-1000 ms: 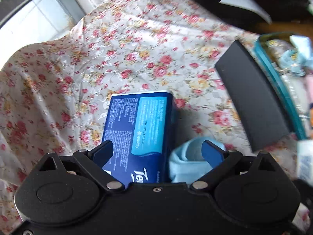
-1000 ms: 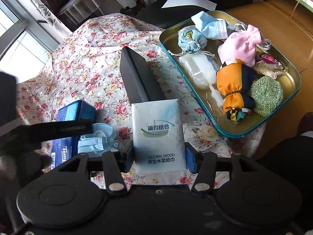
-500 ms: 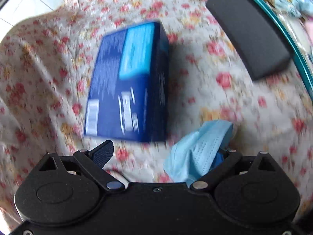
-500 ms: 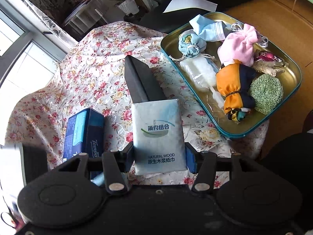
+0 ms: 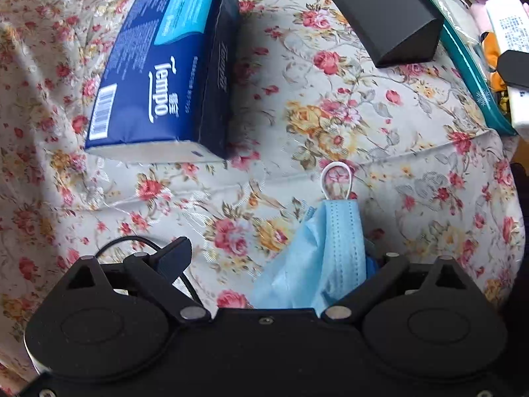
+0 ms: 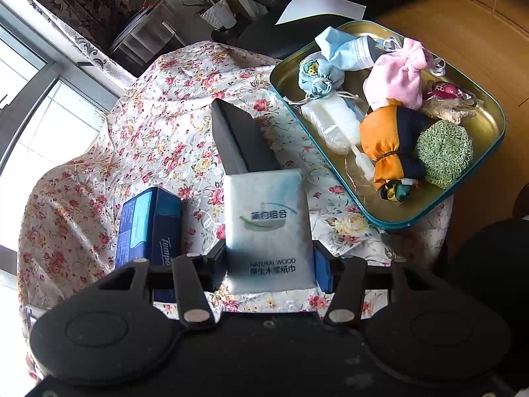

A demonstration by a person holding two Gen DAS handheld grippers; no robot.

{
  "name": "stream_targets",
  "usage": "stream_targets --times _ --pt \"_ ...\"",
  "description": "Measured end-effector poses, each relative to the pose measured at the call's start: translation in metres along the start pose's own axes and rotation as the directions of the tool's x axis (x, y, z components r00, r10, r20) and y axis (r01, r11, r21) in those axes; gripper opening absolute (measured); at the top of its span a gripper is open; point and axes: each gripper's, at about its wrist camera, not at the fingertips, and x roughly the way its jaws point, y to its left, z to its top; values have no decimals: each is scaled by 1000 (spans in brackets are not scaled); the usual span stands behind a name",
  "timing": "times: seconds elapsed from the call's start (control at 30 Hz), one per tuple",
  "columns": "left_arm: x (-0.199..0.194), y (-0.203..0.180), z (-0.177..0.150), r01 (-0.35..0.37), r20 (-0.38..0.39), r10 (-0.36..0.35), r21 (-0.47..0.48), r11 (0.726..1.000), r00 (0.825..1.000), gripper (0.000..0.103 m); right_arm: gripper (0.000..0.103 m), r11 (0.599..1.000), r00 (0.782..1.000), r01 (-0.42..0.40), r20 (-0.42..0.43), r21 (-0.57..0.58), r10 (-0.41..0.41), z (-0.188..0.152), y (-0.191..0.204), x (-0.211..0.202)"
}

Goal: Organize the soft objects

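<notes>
My left gripper (image 5: 277, 258) hangs above the floral cloth with its jaws wide apart; a light blue face mask (image 5: 327, 244) is draped over its right finger, ear loop dangling. A blue Tempo tissue pack (image 5: 165, 69) lies on the cloth ahead to the left; it also shows in the right wrist view (image 6: 148, 225). My right gripper (image 6: 269, 264) is shut on a white tissue pack (image 6: 267, 225), held above the cloth. A teal-rimmed tin tray (image 6: 456, 198) at the right holds a blue mask, pouches, an orange bundle and a green scrubber.
A black wedge-shaped block (image 6: 238, 139) lies on the cloth between the Tempo pack and the tray; it also shows in the left wrist view (image 5: 383, 10). The table edge drops off at the front and right. A window is at the left.
My left gripper has lifted and drawn back from the Tempo pack, carrying the blue mask up on its right finger. My right gripper has stayed shut on the white pack and shifted only slightly.
</notes>
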Motion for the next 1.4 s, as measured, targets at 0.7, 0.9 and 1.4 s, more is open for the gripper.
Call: stream_targets --times 0.7,0.9,1.4 --pt "-6 24 -11 133 -4 -133 -38 990 991 49 51 999 997 23 -73 -23 -25 -2 9 14" --pt "-27 57 -5 95 44 -92 -66 993 995 49 67 993 991 20 -128 -116 -35 -8 25 23" --pt "-38 92 -7 115 106 -103 -120 986 989 64 81 943 979 40 -176 -330 -104 -28 57 35"
